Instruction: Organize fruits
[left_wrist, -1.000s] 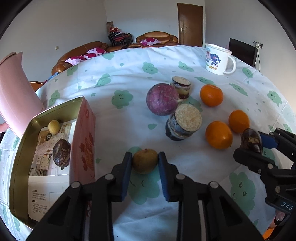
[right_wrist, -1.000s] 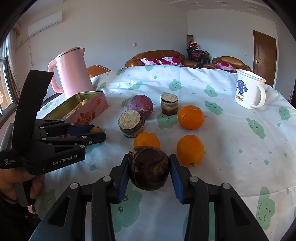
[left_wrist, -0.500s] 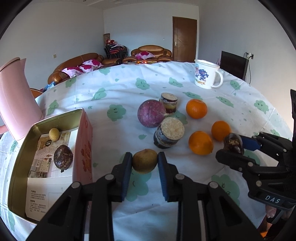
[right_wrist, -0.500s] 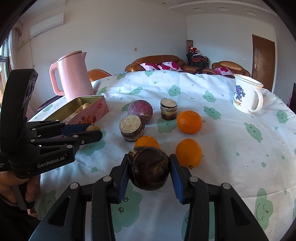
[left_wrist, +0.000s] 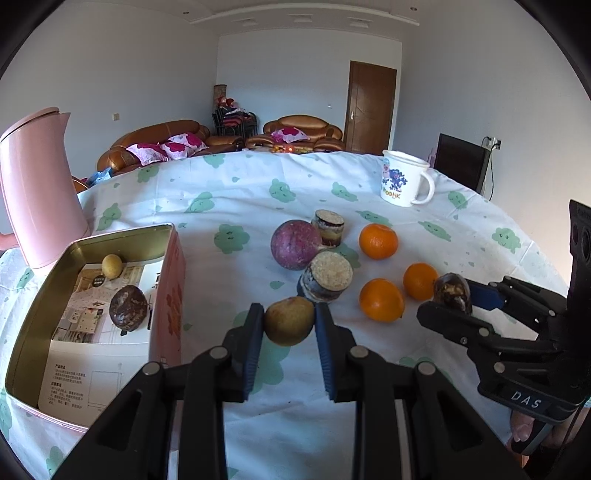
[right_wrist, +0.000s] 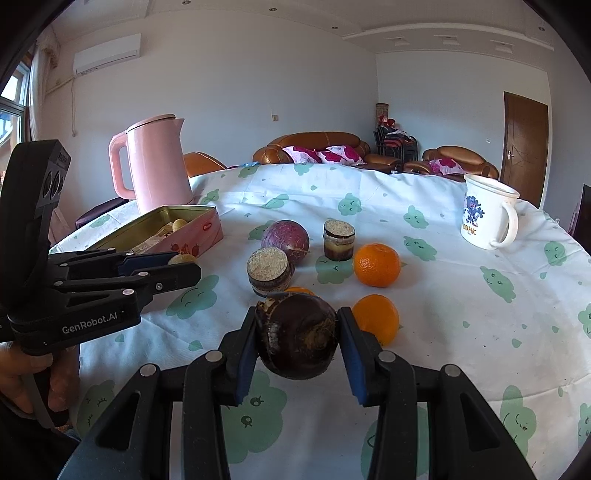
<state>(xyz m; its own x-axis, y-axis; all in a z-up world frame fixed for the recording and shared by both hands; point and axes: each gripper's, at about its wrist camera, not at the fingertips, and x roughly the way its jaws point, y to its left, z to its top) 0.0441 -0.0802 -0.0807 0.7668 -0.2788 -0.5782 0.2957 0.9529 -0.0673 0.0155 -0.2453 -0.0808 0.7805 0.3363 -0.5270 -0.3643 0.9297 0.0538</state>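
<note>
The left gripper (left_wrist: 289, 323) points forward and somewhat down over the table (left_wrist: 229, 206), its two fingers closed on a small yellow-brown fruit (left_wrist: 289, 320) that is pinched between the blue pads, lifted clear of the cloth. It sits just right of the pink tin (left_wrist: 168, 280), whose long wall is beside the left finger. In the right wrist view a hand (right_wrist: 22, 373) wraps the left gripper's handle at the left edge.

The right gripper (right_wrist: 298, 334) is tilted down much the same way, its fingers clamped on a dark brown fruit (right_wrist: 299, 334) that fills the gap between the pads. In the left wrist view it reaches in from the right side, level with the oranges and near the closest one, though whether it touches is hard to tell.

Inside the open tin lie two fruits on a printed paper sheet: one small yellow fruit (left_wrist: 112, 266) toward the far end and one dark wrinkled fruit (left_wrist: 128, 306) nearer the middle.

On the cloth there are three oranges (left_wrist: 381, 299) (the right wrist view hides most of one behind the held fruit), one round purple fruit (left_wrist: 295, 244), and two small jars (left_wrist: 327, 282) with pale tops, one lying tipped toward the camera, one standing behind the purple fruit. One white mug (left_wrist: 404, 179) stands far right, one pink kettle (left_wrist: 35, 188) behind the tin.
</note>
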